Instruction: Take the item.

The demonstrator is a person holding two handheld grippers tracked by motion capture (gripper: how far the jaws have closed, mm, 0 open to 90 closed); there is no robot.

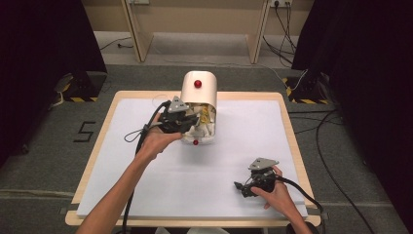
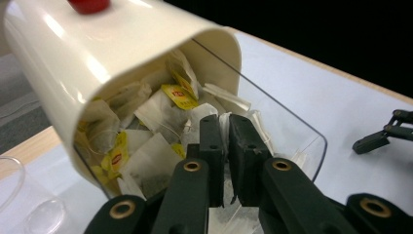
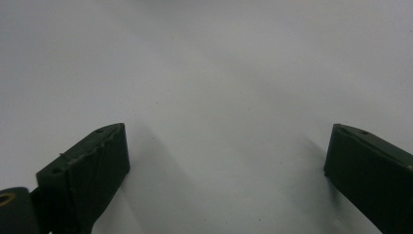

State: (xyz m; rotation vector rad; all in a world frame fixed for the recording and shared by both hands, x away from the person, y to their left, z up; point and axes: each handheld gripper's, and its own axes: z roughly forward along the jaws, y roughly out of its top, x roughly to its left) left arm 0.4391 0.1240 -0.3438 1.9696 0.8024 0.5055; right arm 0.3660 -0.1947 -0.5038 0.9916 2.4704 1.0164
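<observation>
A cream box (image 1: 198, 90) with a red knob stands at the table's far middle, its clear flap (image 2: 292, 131) swung down in front. Several white tea bags (image 2: 160, 112) with yellow tags fill it. My left gripper (image 1: 195, 121) reaches into the opening. In the left gripper view its jaws (image 2: 225, 122) are pressed together on a thin white tea bag (image 2: 224, 127) at the front of the pile. My right gripper (image 1: 238, 187) hovers low over the white table cover near the front right. Its jaws (image 3: 226, 146) are wide apart with nothing between them.
A clear glass (image 2: 19, 195) stands on the table to the left of the box (image 2: 97, 53). The white table cover (image 1: 253, 131) is bare between the box and the right gripper (image 2: 375, 139). Cables trail from both grippers toward the front edge.
</observation>
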